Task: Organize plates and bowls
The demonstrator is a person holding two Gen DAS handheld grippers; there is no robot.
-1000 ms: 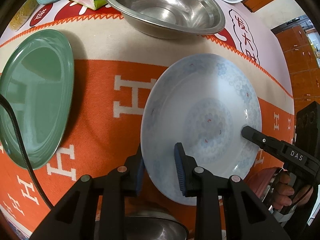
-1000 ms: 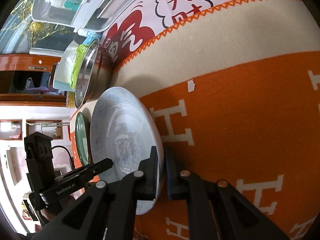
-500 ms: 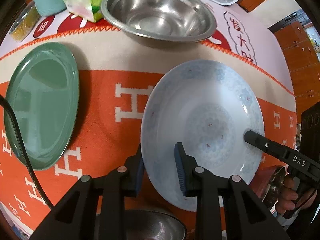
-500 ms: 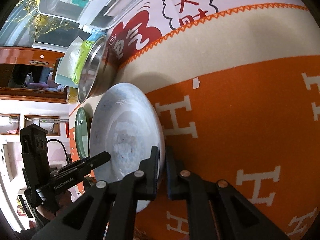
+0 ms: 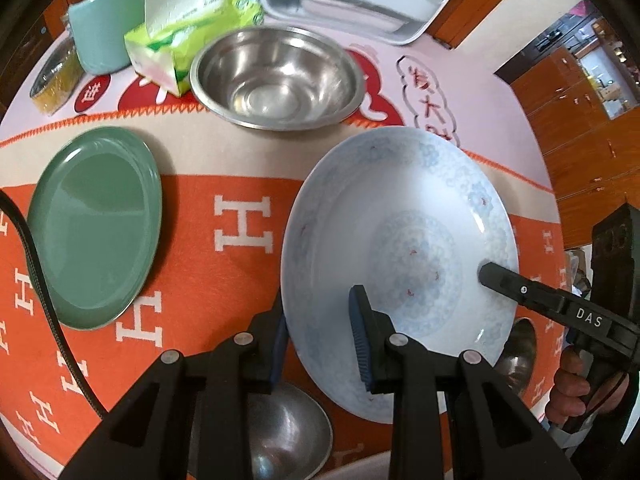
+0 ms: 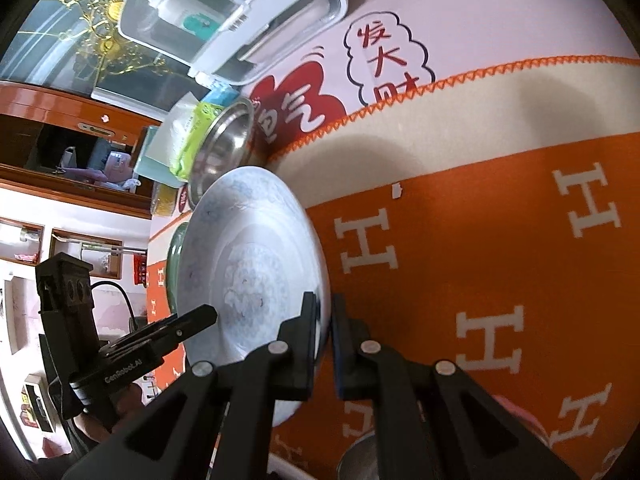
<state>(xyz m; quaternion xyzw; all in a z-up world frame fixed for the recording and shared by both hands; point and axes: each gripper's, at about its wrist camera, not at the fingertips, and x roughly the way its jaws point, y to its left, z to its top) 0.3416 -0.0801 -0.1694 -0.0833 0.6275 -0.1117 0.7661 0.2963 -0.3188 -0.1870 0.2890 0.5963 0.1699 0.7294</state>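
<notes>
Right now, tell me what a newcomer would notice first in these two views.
First, the big white plate with pale blue pattern, clamped at opposite rim edges by the left gripper and right gripper above the orange H-patterned cloth. Next, the green plate lying on the cloth to its left, and the steel bowl beyond it, beside a tissue pack.

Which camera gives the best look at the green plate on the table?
The left wrist view: the green plate lies there in full, its whole rim and glossy face visible on the orange cloth. In the right wrist view only a thin green sliver shows behind the white patterned plate.
</notes>
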